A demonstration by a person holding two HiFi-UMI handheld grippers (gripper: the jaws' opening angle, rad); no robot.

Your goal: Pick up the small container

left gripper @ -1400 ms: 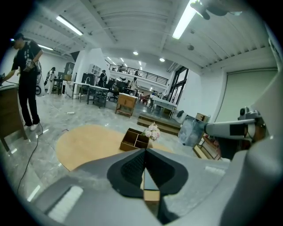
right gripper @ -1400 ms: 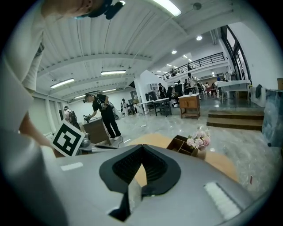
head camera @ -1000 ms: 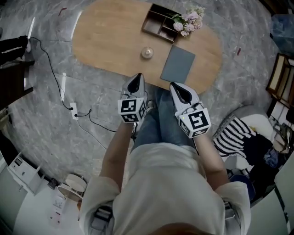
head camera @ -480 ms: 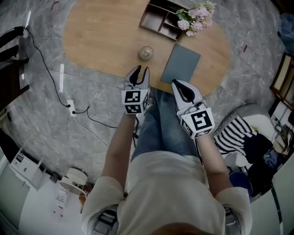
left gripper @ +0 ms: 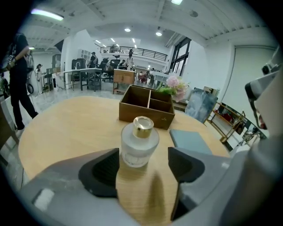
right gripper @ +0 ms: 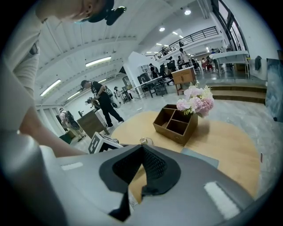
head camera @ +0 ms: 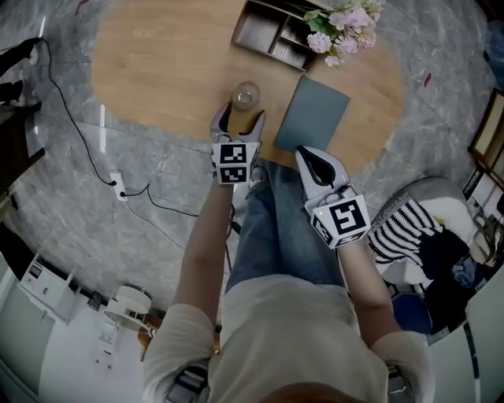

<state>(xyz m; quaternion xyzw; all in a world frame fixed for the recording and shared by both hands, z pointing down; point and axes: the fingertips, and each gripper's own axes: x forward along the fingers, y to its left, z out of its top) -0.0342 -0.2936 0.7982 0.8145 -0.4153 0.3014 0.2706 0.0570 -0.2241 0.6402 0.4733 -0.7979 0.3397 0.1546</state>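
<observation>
The small container [head camera: 246, 97], a frosted glass bottle with a gold cap, stands upright near the front edge of the oval wooden table [head camera: 157, 63]. My left gripper [head camera: 238, 122] is right behind it. Its jaws have just been opening and now stand wide. In the left gripper view the bottle [left gripper: 139, 143] sits at the mouth of the left gripper [left gripper: 143, 167], between the fingertips, and neither pad touches it. My right gripper [head camera: 315, 161] hangs shut and empty over the table's front edge, beside the person's legs. In the right gripper view the right gripper [right gripper: 141, 170] hides most of the bottle [right gripper: 145, 141].
A grey-blue pad [head camera: 313, 114] lies to the right of the bottle. Behind it stand a wooden divided box [head camera: 268, 35] and pink flowers [head camera: 346, 20]. A cable and power strip [head camera: 118, 185] lie on the floor at left, and striped cloth [head camera: 402, 228] at right. People stand in the background.
My left gripper has moved forward and down to the bottle, and its jaws went from shut to wide. The right gripper sank a little and stayed shut.
</observation>
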